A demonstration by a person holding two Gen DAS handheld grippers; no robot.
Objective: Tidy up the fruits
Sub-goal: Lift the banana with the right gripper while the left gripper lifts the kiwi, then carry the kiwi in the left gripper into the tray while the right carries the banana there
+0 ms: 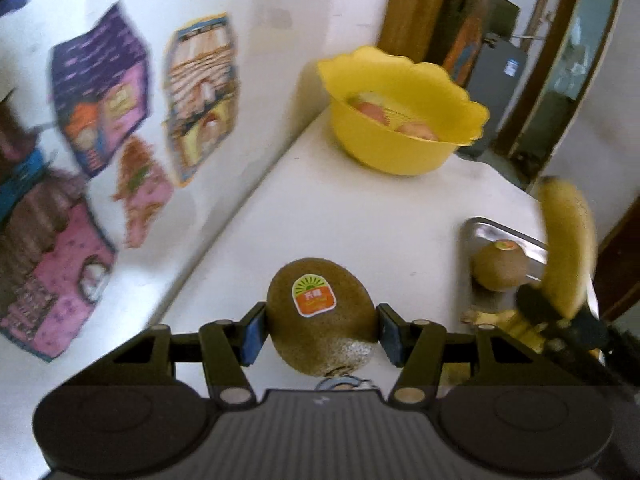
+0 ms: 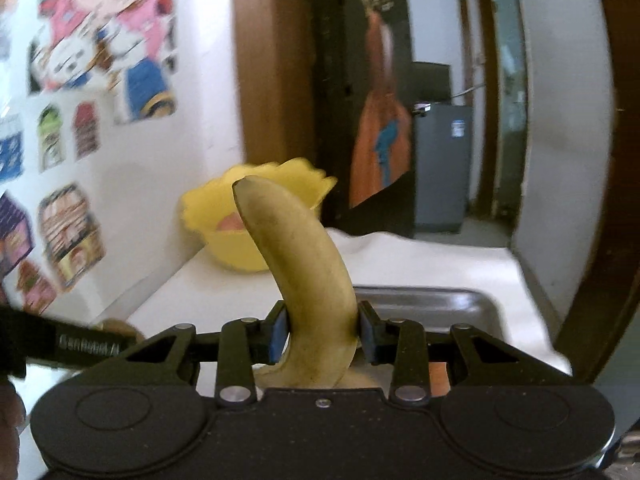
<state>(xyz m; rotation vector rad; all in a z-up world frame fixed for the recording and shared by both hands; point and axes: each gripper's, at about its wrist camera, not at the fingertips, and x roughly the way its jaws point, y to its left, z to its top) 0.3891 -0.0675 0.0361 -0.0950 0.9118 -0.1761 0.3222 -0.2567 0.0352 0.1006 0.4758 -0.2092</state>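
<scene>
Left gripper (image 1: 322, 330) clamped on a stickered kiwi (image 1: 320, 316), held above the white table (image 1: 340, 208), nearer the camera than the yellow bowl (image 1: 400, 120). Right gripper (image 2: 322, 330) narrow, pads pressed on a banana (image 2: 308, 272), tip up, in front of the bowl. 1 more kiwi (image 1: 500, 266) lies in the metal tray (image 1: 500, 234), right of the bowl. Pinkish fruit inside the bowl, blurred.
</scene>
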